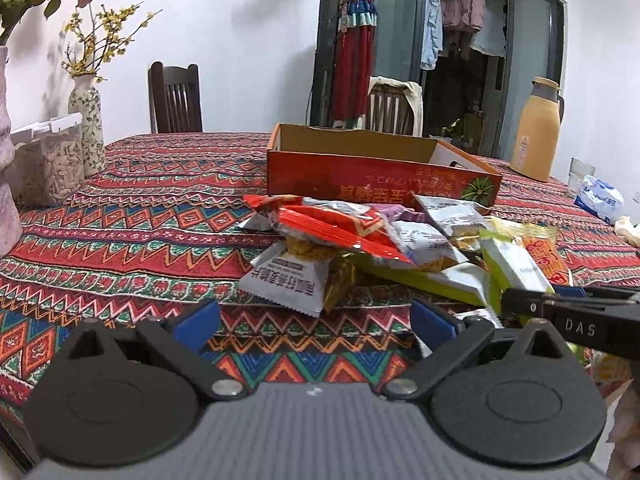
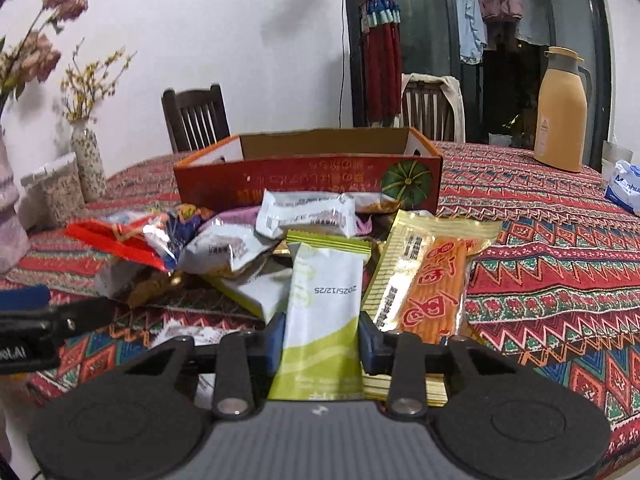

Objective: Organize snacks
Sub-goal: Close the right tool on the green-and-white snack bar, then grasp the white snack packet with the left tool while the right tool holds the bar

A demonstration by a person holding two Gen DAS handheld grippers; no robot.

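A pile of snack packets lies on the patterned tablecloth in front of an open orange cardboard box. In the right wrist view, my right gripper is shut on a white and green packet at the near edge of the pile, with a blue pad pressed on each long side. Beside that packet lies a gold packet with an orange strip. My left gripper is open over bare cloth just short of the pile, with nothing between its blue pads. A white packet lies nearest to it.
A tan thermos jug, a glass and a blue and white tissue pack stand at the far right. Two flower vases and a clear jar of seeds are at the left. Two chairs stand behind the table.
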